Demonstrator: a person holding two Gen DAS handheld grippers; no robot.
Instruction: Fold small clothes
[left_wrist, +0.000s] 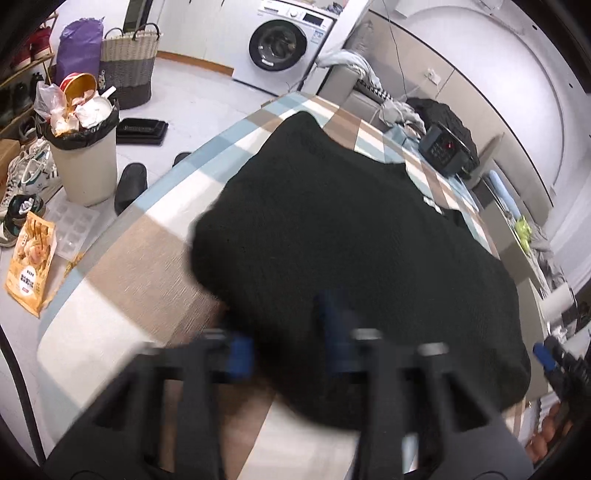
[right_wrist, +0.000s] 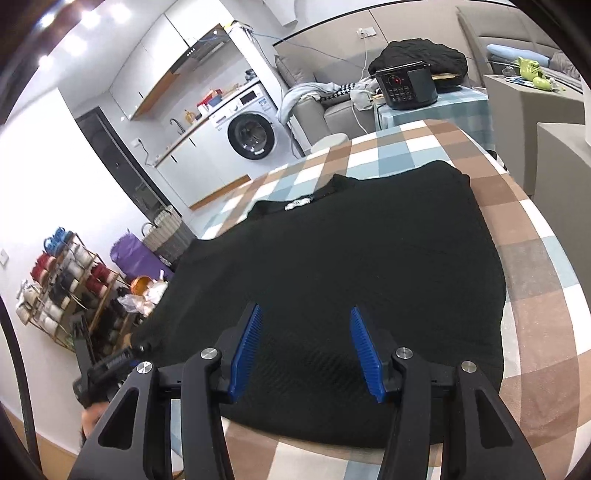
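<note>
A black knit sweater (left_wrist: 351, 221) (right_wrist: 351, 258) lies spread on a checked tablecloth (left_wrist: 129, 266) (right_wrist: 535, 295), its neck label at the far side. My left gripper (left_wrist: 286, 347) is at the sweater's near left edge. It is blurred, with black fabric filling the narrow gap between its blue pads, so it looks shut on that edge. In the right wrist view the left gripper (right_wrist: 142, 347) touches the same edge. My right gripper (right_wrist: 306, 310) hovers open over the near hem with nothing pinched. One blue pad (left_wrist: 543, 354) of it shows at the far right of the left wrist view.
A black electric cooker (right_wrist: 406, 88) (left_wrist: 447, 151) stands on a side table beyond the far edge, with a grey sofa behind it. On the floor to the left are a full bin (left_wrist: 81, 158), slippers, a woven basket (left_wrist: 129, 62) and a shoe rack (right_wrist: 62, 288).
</note>
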